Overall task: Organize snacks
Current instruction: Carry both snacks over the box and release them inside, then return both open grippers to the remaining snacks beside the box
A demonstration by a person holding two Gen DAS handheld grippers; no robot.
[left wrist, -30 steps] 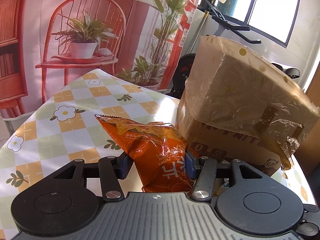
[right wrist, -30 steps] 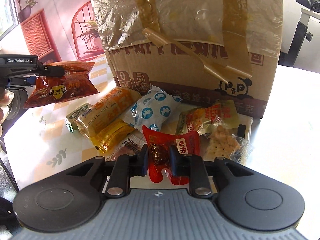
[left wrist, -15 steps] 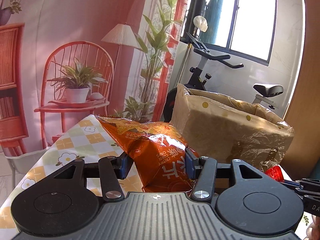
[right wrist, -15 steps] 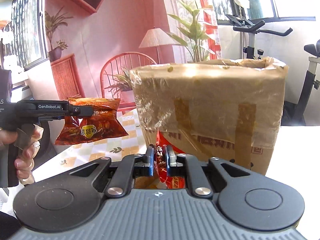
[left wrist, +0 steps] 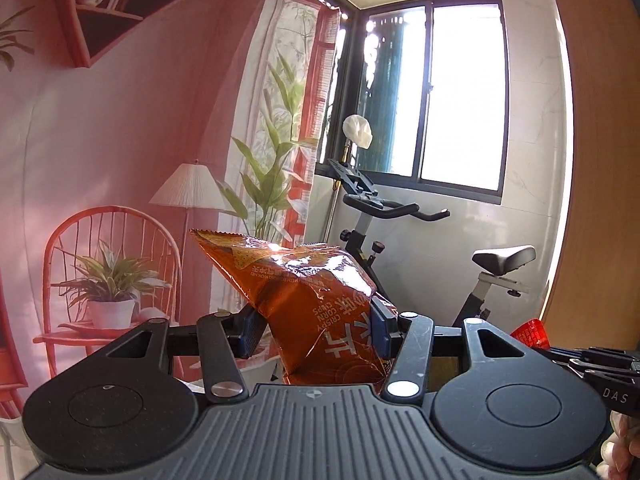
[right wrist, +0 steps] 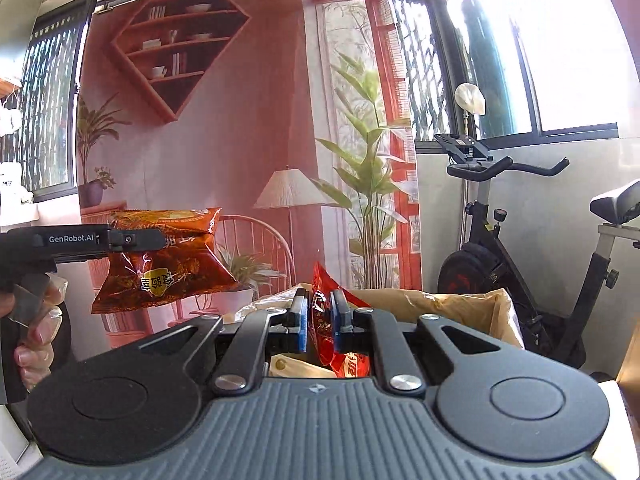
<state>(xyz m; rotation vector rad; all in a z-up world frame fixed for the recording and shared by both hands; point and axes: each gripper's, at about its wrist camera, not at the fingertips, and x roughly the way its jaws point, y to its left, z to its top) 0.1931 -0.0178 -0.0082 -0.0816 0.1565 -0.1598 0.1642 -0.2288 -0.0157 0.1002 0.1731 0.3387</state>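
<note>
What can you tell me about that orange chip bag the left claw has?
The chip bag is a glossy, crinkled orange foil pack, puffed with air, printed "Crispy Corn Chips" beside Chinese characters and a chip picture. The left claw pinches it near one end between blue pads, so it juts forward in mid-air, touching nothing else. From the right wrist view its other face shows a yellow badge.

Lower end of orange chip bag (left wrist: pixel 316 312) hidden behind gripper body. Red packet (right wrist: pixel 334 336) partly concealed between pads; its print unreadable. Cardboard box (right wrist: pixel 460 312) interior mostly obscured, table unseen.
</note>
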